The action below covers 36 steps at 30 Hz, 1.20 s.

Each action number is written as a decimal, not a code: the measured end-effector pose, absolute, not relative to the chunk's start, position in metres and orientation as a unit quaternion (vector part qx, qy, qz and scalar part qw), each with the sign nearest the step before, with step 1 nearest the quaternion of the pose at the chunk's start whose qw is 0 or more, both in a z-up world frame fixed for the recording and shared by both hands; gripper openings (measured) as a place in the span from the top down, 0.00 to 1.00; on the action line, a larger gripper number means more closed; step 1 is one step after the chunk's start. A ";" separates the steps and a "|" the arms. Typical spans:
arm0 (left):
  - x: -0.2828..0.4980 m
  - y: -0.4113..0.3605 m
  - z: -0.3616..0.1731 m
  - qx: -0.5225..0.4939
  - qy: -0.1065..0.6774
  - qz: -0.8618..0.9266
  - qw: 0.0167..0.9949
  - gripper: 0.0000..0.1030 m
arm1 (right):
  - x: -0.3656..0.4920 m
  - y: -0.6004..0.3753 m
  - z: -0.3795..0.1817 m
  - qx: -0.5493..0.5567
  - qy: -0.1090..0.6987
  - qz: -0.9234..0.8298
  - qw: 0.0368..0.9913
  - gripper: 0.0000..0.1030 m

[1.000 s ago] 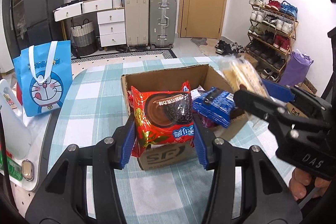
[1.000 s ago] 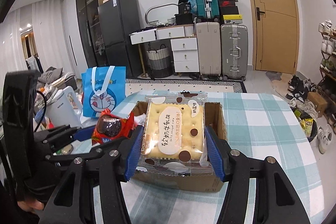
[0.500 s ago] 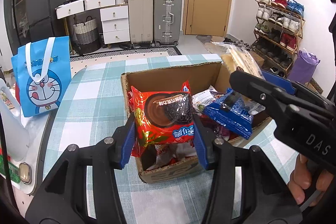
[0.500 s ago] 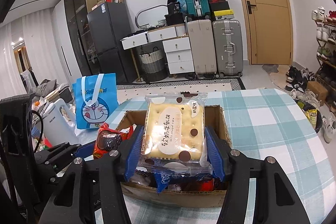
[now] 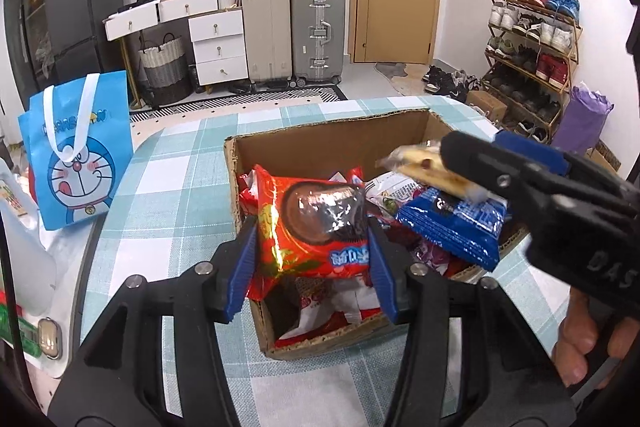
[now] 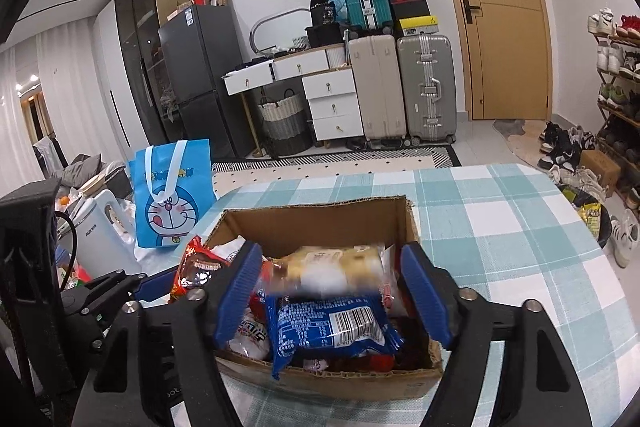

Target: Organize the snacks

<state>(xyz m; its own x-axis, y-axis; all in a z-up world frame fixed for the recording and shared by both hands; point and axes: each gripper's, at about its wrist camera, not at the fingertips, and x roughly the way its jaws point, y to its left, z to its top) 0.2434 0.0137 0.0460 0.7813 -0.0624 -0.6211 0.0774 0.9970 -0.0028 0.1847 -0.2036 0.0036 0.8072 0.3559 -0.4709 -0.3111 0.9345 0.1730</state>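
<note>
Red cookie packet [image 5: 310,227] clamped between left gripper [image 5: 308,263] pads, held over near corner of cardboard box [image 5: 320,143] on checked tablecloth [image 6: 520,211]. Right gripper [image 6: 332,291] spread wide; biscuit packet [image 6: 332,265], blurred, seen loose between pads above blue packet [image 6: 332,327]. Barcode readable only in right view. "DAS" seen only in left view, on right gripper body. Doraemon bag [image 5: 78,151] beside box.

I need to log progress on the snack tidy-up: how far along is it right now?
Done: the cardboard box already holds several packets, a blue packet on top. In hand: the right gripper stands open, and the blurred cracker pack looks to be dropping into the box; the left gripper grips a red cookie packet over the box. Left: releasing that red packet.
</note>
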 end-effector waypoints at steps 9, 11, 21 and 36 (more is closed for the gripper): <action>0.214 0.012 0.058 0.017 0.300 -0.039 0.953 0.14 | 0.156 -0.228 0.006 0.049 0.250 0.179 0.950 0.01; 0.207 0.014 0.059 0.012 0.297 -0.037 0.954 0.08 | 0.149 -0.233 0.005 0.052 0.246 0.180 0.951 0.01; 0.158 0.033 0.062 -0.024 0.254 -0.042 0.966 0.00 | 0.105 -0.247 -0.009 0.024 0.212 0.202 0.956 0.01; 0.105 0.039 0.027 -0.019 0.236 -0.027 0.971 0.00 | 0.057 -0.243 -0.034 -0.005 0.172 0.217 0.961 0.00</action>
<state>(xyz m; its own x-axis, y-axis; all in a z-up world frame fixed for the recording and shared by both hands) 0.1048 0.0393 0.0274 0.8873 -0.0607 -0.4572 0.0429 0.9979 -0.0492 0.0573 -0.2433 -0.0339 0.8468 0.4144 -0.3335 -0.4178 0.9062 0.0653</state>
